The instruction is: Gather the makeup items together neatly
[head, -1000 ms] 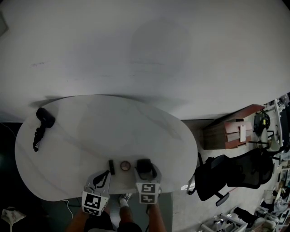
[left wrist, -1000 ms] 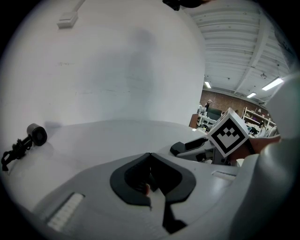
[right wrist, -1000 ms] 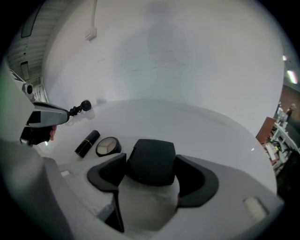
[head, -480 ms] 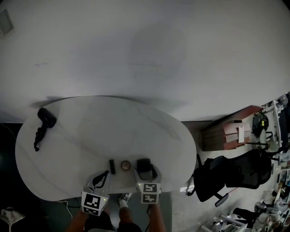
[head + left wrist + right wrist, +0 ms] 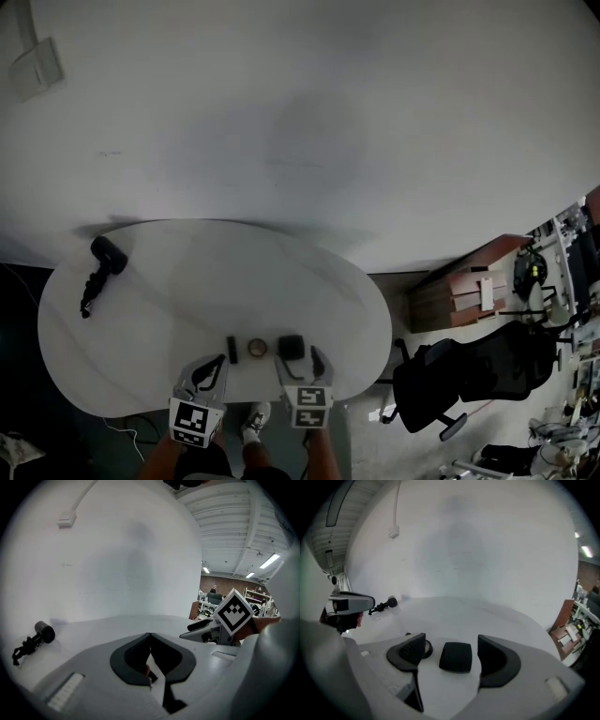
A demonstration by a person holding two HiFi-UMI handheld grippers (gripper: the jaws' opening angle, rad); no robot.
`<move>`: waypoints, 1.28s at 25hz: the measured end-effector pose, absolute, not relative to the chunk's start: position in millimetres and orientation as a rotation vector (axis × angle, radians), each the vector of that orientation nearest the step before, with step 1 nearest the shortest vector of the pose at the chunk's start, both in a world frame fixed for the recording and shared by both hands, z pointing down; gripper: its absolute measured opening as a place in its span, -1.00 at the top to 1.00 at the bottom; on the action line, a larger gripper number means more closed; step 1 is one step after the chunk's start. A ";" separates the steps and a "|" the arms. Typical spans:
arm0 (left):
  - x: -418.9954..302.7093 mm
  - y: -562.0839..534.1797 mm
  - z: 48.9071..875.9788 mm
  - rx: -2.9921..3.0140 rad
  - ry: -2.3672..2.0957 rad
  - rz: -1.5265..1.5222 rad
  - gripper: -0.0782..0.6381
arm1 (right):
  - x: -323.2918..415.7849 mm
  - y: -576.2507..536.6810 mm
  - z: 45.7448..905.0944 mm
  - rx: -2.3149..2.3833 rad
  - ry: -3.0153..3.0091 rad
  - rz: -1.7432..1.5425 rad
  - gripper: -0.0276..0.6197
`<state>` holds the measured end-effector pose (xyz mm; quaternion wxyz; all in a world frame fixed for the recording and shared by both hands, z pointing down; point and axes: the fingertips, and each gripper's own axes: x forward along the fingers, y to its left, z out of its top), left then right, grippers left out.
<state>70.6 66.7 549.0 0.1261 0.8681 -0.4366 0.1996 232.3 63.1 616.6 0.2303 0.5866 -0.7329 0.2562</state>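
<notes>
Right gripper (image 5: 451, 641): jaws apart, black square compact (image 5: 456, 657) lying between, clear of both. Left gripper (image 5: 150, 637): jaws together. Round compact (image 5: 257, 348), black tube (image 5: 232, 349) alongside.

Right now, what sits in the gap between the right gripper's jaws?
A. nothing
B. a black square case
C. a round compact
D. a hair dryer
B: the right gripper view shows the black case lying on the table between the parted jaws of the right gripper, touching neither.
</notes>
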 end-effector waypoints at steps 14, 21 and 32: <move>72.4 88.4 439.3 2.617 -1.502 0.410 0.75 | 225.9 81.2 479.3 1.688 -2.198 0.373 0.20; 65.7 112.2 409.3 2.613 -1.591 0.338 0.75 | 218.6 109.3 429.7 1.714 -2.252 0.206 0.63; 37.5 139.7 381.6 2.589 -1.716 0.291 0.75 | 185.0 125.5 398.5 1.660 -2.365 0.135 0.90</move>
